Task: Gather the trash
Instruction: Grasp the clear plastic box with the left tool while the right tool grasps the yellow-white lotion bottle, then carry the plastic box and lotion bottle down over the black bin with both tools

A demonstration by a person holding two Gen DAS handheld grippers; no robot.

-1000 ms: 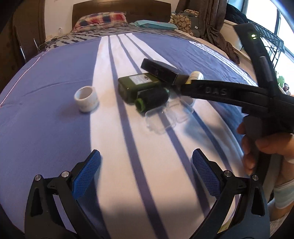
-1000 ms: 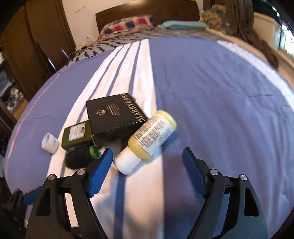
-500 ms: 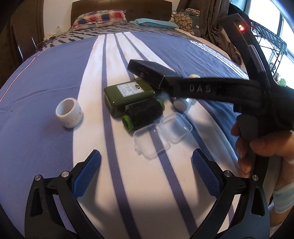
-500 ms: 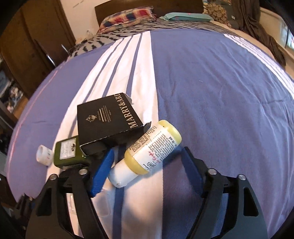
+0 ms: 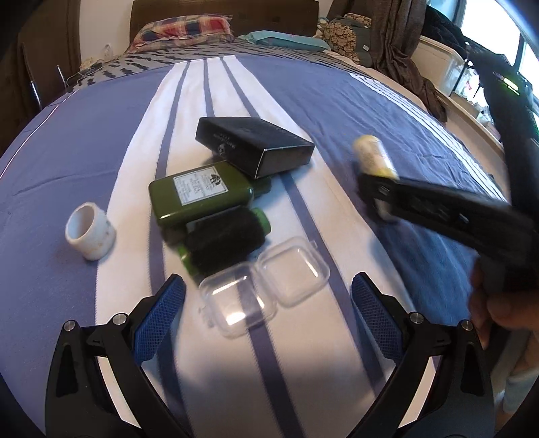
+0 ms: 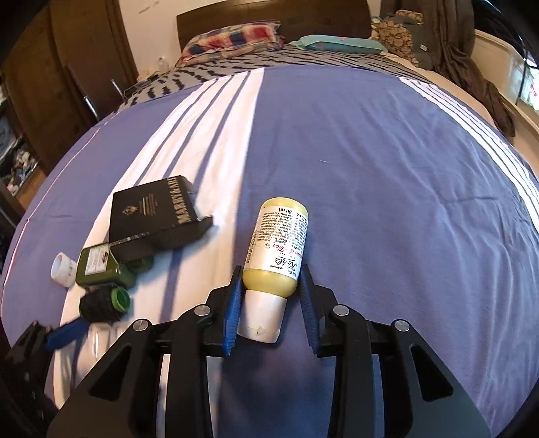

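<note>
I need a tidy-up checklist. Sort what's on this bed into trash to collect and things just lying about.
Trash to collect:
yellow bottle, between the closing right gripper jaws
black box
green bottle
hair roller
clear plastic case
white ring

Just lying about:
plaid pillow
teal pillow

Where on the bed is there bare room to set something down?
Bare: the blue spread right of and beyond the yellow bottle, out to the white stripes. Crowded: black box, green bottle, clear case and white cap cluster on the white band.
</note>
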